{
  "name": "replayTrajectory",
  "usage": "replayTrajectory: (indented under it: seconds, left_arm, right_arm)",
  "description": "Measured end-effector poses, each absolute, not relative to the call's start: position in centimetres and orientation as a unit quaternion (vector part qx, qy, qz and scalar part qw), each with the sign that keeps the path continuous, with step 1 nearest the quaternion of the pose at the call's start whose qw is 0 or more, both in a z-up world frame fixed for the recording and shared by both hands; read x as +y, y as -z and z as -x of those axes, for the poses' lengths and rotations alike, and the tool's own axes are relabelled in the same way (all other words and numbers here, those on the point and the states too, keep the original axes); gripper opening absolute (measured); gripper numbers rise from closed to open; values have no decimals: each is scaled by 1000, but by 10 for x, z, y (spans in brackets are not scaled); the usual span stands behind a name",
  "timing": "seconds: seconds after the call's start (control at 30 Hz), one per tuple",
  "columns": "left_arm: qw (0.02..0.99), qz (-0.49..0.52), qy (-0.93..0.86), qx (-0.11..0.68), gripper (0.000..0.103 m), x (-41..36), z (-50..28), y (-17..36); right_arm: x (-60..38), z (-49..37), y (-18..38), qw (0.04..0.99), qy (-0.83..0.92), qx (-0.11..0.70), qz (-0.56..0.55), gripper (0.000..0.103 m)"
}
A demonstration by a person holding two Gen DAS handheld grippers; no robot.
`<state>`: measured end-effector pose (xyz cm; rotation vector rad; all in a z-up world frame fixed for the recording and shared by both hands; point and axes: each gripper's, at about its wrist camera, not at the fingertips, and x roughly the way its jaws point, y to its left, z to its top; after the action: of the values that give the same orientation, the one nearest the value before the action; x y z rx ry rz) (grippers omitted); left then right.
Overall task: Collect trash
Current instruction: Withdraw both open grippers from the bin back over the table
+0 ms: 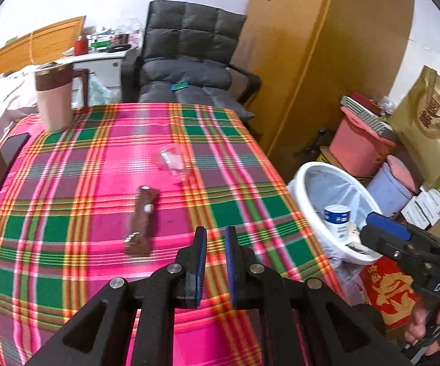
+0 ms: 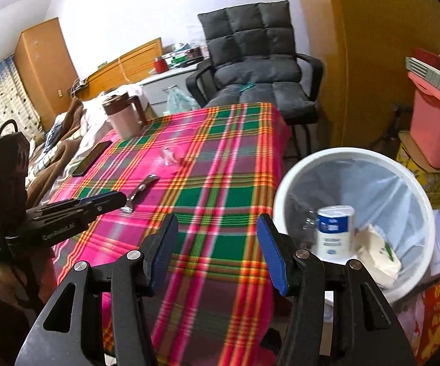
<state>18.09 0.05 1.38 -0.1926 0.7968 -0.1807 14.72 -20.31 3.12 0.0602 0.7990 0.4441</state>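
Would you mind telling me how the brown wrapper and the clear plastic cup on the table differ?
The brown wrapper is opaque, long and flat; the clear plastic cup is see-through, rounded and lying on its side. The wrapper lies nearer the left gripper; the cup lies farther back. Both rest on the plaid tablecloth, outside the bin.

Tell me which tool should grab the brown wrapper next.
Left. The left tool hovers over the table just short of the brown wrapper, empty, with its jaws narrowly apart. The right tool is open near the bin, farther from the wrapper.
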Motion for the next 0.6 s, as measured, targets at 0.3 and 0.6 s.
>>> replayTrajectory:
  seconds: [0.3,0.6]
  left_arm:
    - [912,101,49,396,34,30,-194,2]
    - [904,77,18,419,34,34,-219,26]
  right_arm:
    - [-180,-158,-34,892,-236,384,-16,56]
    - [-164,-169,-32,888,-243,391,-2,56]
